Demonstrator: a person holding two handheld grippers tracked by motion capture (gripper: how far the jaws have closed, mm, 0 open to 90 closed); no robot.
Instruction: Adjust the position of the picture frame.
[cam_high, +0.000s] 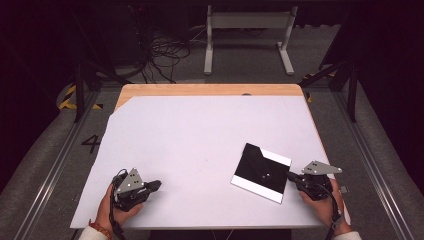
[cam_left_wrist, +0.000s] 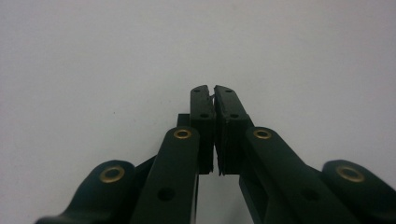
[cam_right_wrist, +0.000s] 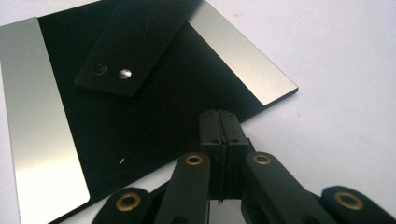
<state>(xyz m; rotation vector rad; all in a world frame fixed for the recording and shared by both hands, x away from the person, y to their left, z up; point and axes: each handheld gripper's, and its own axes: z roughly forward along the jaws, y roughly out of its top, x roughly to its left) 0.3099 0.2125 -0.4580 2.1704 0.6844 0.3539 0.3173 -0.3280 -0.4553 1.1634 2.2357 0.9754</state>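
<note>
A flat black square case (cam_high: 262, 172) with a silver strip along two opposite edges lies on the white sheet (cam_high: 200, 135), at the near right. In the right gripper view, a black flap (cam_right_wrist: 135, 42) with a metal snap (cam_right_wrist: 124, 73) lies across the case (cam_right_wrist: 140, 126). My right gripper (cam_high: 290, 175) (cam_right_wrist: 219, 112) is shut and holds nothing. Its tips are at the case's near edge, and I cannot tell whether they touch it. At the near left, my left gripper (cam_high: 157, 185) (cam_left_wrist: 214, 88) rests low over the bare sheet. It is shut, with nothing between the jaws.
The white sheet covers most of a wooden table whose far edge (cam_high: 210, 89) shows. Beyond the table, a white metal stand (cam_high: 247, 35) and loose cables (cam_high: 160, 55) are on the floor. Dark rails run along both sides of the table.
</note>
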